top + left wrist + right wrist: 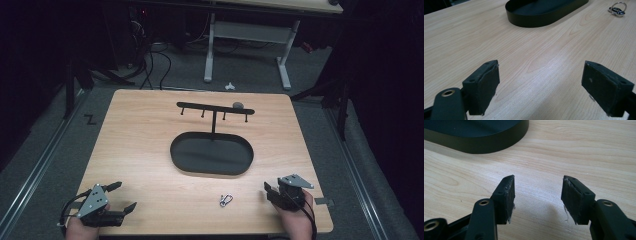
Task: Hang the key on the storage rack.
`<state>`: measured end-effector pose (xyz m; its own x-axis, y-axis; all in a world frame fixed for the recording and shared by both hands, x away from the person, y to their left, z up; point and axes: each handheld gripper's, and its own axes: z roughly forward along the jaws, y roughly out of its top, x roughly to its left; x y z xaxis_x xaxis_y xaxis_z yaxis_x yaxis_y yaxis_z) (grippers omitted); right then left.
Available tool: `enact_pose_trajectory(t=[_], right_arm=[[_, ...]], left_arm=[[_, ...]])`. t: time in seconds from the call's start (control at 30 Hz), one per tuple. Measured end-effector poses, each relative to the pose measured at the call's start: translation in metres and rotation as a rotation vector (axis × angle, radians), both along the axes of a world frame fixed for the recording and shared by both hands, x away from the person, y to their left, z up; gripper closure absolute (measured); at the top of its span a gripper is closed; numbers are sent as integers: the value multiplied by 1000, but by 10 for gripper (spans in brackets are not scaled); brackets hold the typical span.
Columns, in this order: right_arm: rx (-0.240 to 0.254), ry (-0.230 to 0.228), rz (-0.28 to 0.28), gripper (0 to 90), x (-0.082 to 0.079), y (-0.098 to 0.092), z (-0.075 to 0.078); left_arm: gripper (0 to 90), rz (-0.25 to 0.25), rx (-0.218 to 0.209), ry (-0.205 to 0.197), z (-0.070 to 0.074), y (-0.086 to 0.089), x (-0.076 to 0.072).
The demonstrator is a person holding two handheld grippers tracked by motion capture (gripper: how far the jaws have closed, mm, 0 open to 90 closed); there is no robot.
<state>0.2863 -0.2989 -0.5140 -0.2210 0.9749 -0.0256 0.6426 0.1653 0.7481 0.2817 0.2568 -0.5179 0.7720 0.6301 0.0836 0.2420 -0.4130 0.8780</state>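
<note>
Step in hand: start, nothing gripped.
Left gripper [122, 196]: fingers [482, 83] spread wide, empty, low over the worktop [140, 150].
Right gripper [270, 192]: fingers [507, 195] parted, empty, bare wood between.
Keyring clip [226, 200]: flat on the worktop, between both pairs of fingers, nearer the right pair, touching neither.
Black oval tray [175, 150] with hook stand [215, 108]: beyond the fingers, well apart.
Next move, by judgement: right fingers sideways to the clip, low pinch on thin metal.

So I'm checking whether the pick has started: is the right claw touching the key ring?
Apart. In the high view the right claw sits right of the key ring, with bare table between them; the right gripper view shows nothing between its open jaws.
</note>
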Motion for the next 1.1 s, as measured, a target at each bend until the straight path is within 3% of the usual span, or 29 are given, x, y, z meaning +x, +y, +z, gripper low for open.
enact_pose_trajectory(t=[0.47, 1.1], right_arm=[[23, 8, -4, 428, -3, -3, -1], [34, 6, 67, 453, -4, 11, 3]], left_arm=[[153, -11, 5, 0, 0, -3, 1], [153, -9, 4, -2, 0, -2, 0]])
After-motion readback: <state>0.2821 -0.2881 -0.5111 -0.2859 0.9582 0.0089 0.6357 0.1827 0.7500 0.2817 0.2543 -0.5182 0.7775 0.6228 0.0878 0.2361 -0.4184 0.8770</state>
